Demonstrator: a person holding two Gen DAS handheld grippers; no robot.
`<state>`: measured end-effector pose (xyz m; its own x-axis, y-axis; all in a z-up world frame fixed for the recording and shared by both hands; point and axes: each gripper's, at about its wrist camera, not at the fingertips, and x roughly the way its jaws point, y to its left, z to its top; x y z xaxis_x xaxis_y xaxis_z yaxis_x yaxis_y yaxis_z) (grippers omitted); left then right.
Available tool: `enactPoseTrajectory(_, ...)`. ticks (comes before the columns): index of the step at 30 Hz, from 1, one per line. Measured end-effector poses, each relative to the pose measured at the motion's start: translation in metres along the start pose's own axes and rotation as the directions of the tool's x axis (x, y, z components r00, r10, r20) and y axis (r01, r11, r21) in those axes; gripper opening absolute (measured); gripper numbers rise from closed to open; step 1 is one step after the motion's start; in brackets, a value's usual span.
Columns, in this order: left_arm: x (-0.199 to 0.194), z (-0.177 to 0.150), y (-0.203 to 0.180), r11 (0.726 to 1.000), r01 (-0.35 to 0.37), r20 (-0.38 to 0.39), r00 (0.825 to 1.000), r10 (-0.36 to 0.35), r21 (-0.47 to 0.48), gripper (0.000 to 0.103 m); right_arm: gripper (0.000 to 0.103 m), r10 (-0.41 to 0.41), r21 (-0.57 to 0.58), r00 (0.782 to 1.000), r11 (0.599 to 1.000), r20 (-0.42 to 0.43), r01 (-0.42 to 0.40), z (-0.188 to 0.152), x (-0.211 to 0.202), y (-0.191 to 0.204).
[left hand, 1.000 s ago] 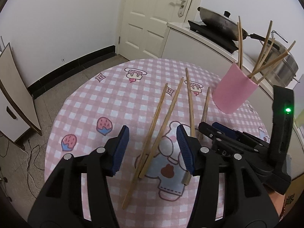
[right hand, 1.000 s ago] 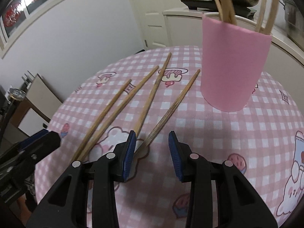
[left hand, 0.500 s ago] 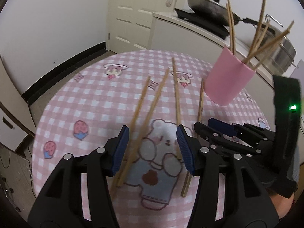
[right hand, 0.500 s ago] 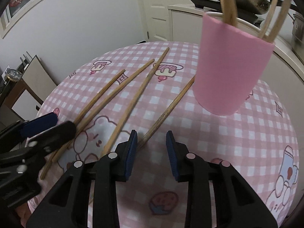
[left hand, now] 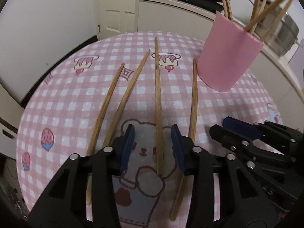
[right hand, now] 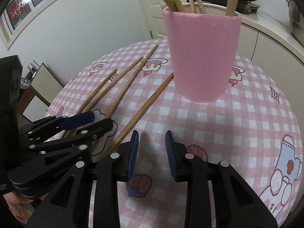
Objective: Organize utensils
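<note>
Several wooden chopsticks lie loose on the round pink checked table (left hand: pixel 57 98). A pink cup (left hand: pixel 227 57) at the back right holds several more chopsticks. My left gripper (left hand: pixel 153 142) is open, low over the table, its fingers on either side of one chopstick (left hand: pixel 158 98). My right gripper (right hand: pixel 150 148) is open and empty, just right of the rightmost chopstick (right hand: pixel 140 114), with the pink cup (right hand: pixel 201 57) close ahead. The right gripper also shows in the left wrist view (left hand: pixel 237 131), and the left gripper shows in the right wrist view (right hand: pixel 91 121).
A white counter (left hand: pixel 180 13) with a dark pan and a steel pot stands behind the table. A white door (left hand: pixel 115 9) is at the back. A board leans by the wall at the left (right hand: pixel 43 79).
Both grippers have moved forward and lower toward the table. My left gripper has shifted right, from straddling the two left chopsticks to straddling the third one. My right gripper has neared the pink cup.
</note>
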<state>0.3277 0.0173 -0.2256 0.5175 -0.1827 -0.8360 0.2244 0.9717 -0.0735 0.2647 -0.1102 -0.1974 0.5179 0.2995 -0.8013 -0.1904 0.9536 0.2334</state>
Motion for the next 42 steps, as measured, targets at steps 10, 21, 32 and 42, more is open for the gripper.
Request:
enactPoseTrajectory(10, -0.007, -0.010, 0.005, 1.000, -0.004, 0.017, 1.000, 0.004, 0.011, 0.006, 0.028, 0.002, 0.051, 1.000, 0.999, 0.020, -0.003, 0.016, 0.009, 0.011)
enactPoseTrajectory(21, -0.031, -0.039, 0.027, 0.999, 0.033, 0.005, 0.999, -0.032, -0.029, 0.006, 0.017, -0.150, -0.036, 0.989, 0.988, 0.001, 0.150, 0.024, 0.037, 0.048)
enactPoseTrajectory(32, -0.052, -0.071, 0.018, 0.996, 0.087, -0.026, 0.996, -0.088, -0.024, 0.006, 0.008, -0.052, -0.089, 0.997, 0.995, -0.052, 0.047, -0.011, 0.009, 0.043)
enactPoseTrajectory(42, -0.082, -0.121, -0.005, 0.995, 0.098, -0.059, 0.993, -0.098, 0.000, 0.006, 0.007, 0.007, -0.131, 0.994, 0.991, -0.109, -0.022, -0.071, -0.043, 0.025)
